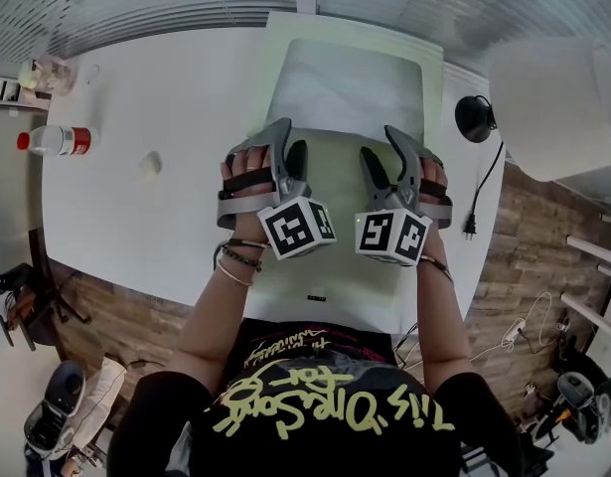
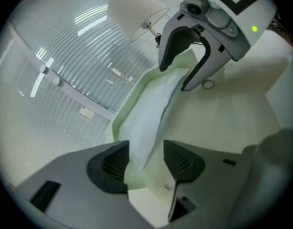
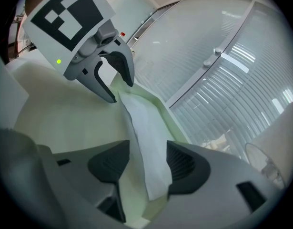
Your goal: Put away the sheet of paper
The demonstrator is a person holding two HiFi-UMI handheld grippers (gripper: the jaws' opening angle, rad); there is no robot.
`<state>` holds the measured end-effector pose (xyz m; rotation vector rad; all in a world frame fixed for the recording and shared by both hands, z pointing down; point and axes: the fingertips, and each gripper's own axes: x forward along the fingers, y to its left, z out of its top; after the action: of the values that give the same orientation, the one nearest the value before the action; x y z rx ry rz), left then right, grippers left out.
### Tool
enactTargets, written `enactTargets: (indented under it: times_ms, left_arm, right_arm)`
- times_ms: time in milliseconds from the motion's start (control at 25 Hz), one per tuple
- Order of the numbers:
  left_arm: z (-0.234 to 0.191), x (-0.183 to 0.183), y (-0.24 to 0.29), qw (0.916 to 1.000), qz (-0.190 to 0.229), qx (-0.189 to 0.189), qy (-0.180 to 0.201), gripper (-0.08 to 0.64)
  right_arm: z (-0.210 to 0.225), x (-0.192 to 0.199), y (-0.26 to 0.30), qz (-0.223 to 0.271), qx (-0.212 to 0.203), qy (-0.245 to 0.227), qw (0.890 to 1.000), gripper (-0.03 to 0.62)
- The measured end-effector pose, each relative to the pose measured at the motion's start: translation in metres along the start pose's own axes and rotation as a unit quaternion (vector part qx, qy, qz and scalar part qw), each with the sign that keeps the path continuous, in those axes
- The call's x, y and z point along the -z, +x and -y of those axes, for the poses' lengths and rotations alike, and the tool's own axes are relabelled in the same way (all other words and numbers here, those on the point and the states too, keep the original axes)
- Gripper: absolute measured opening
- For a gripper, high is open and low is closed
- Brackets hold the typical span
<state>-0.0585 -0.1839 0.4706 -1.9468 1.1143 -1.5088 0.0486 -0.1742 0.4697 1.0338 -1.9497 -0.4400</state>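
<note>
The sheet of paper (image 1: pixel 345 92) lies in the far half of an open pale green folder (image 1: pixel 335 202) on the white worktop (image 1: pixel 146 217). The left gripper (image 2: pixel 146 161) and the right gripper (image 3: pixel 145 163) both have their jaws apart, with the sheet's edge between them.

Nothing reads clearly — yellow script on the black shirt (image 1: pixel 315 381) is upside down, the bottle label (image 1: pixel 75 141) too small.

2 claws (image 1: pixel 288 142) (image 1: pixel 381 145), 1 sheet (image 1: pixel 350 92), 1 fldr (image 1: pixel 337 172)
</note>
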Motion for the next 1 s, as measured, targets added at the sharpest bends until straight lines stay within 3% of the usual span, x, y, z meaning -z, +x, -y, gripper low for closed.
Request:
enactTargets:
  times_ms: [680, 1000]
  left_arm:
    - [-0.010, -0.012, -0.028, 0.9956, 0.048, -0.034, -0.072, 0.219]
    - [-0.013, -0.013, -0.040, 0.9881, 0.069, -0.034, -0.133, 0.219]
  right_arm:
    - [-0.001, -0.012, -0.032, 0.023, 0.019, 0.065, 0.997, 0.229]
    - [0.003, -0.024, -0.046, 0.046, 0.031, 0.108, 0.993, 0.229]
